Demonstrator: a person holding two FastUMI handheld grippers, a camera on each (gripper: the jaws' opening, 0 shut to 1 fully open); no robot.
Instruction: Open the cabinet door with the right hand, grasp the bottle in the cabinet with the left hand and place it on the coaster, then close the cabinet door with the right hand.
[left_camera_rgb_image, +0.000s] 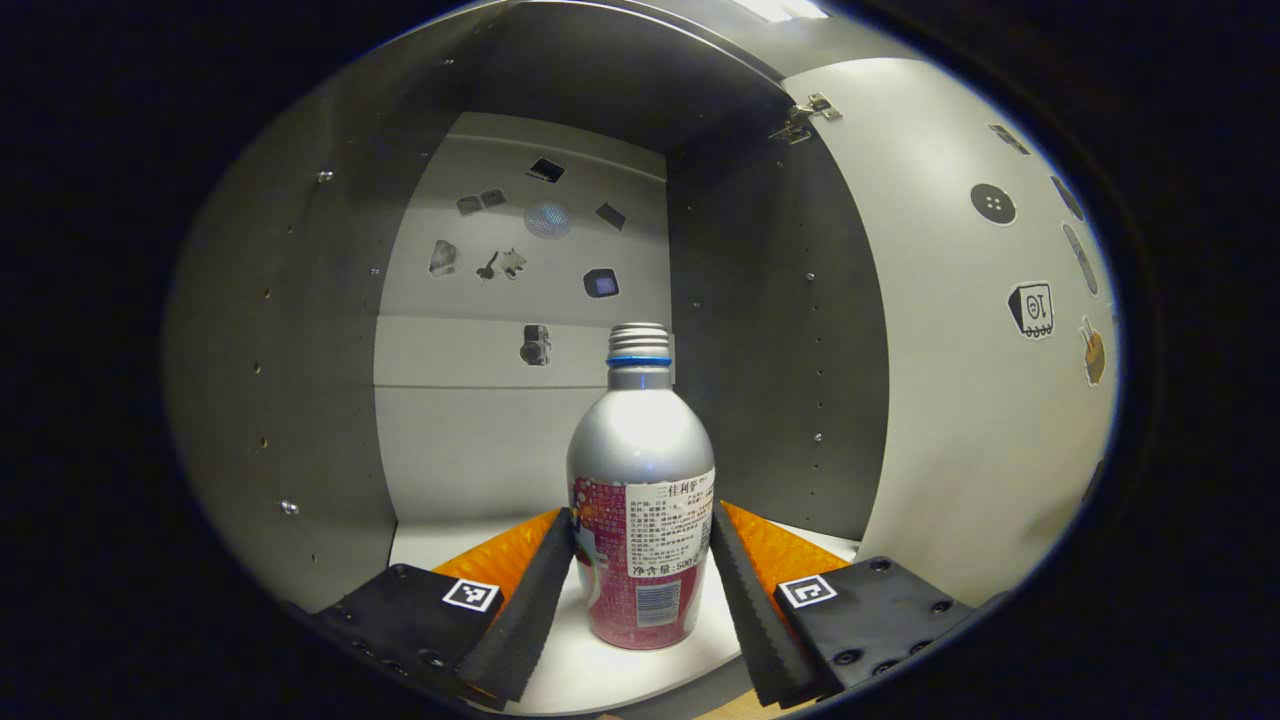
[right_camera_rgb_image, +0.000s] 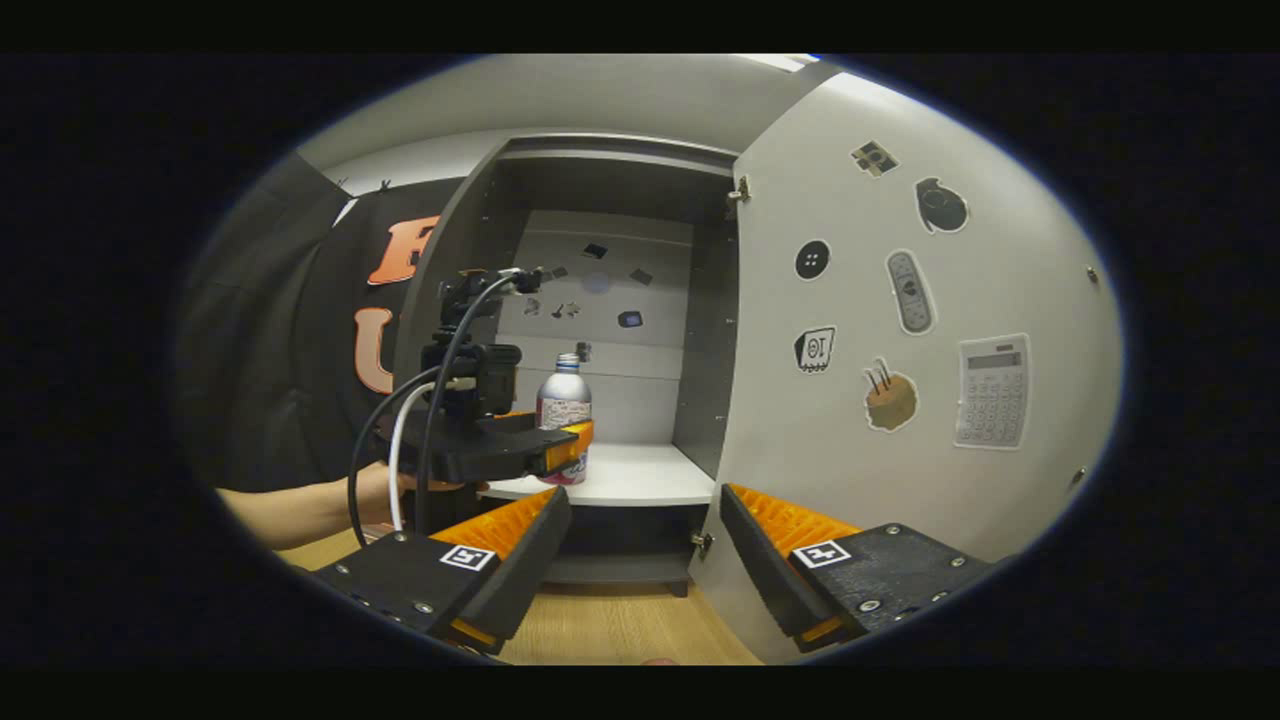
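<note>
A: In the left gripper view, where does the bottle (left_camera_rgb_image: 640, 500) stand?

B: Upright on the white shelf (left_camera_rgb_image: 600, 670) inside the cabinet (left_camera_rgb_image: 280, 330), near the front edge. The left gripper (left_camera_rgb_image: 640, 590) has its jaws on either side of the bottle's lower body, over the label. They are spread; a sliver of gap seems to show on each side, so I read them as not yet pressing, though the left finger (left_camera_rgb_image: 530, 600) looks very near the wall of the bottle.

A: How will it handle?

B: My guess is a metal bottle with a screw cap (left_camera_rgb_image: 639, 345): stiff, smooth, probably slippery on the bare shoulder. The label band is straight-sided, so that is the place to hold; higher up it tapers and could squirt out. If full, it would be fairly heavy, so a firm squeeze is wise.

A: And the right gripper view?

B: The cabinet door (right_camera_rgb_image: 900, 330) stands wide open on the right. The right gripper (right_camera_rgb_image: 640, 560) hangs in front of the cabinet, jaws apart with nothing between them. Farther off, the left gripper (right_camera_rgb_image: 555, 448) reaches to the bottle (right_camera_rgb_image: 562, 405) on the shelf (right_camera_rgb_image: 640, 475), a hand (right_camera_rgb_image: 385, 490) behind it. A wooden tabletop (right_camera_rgb_image: 620, 625) lies below.
</note>
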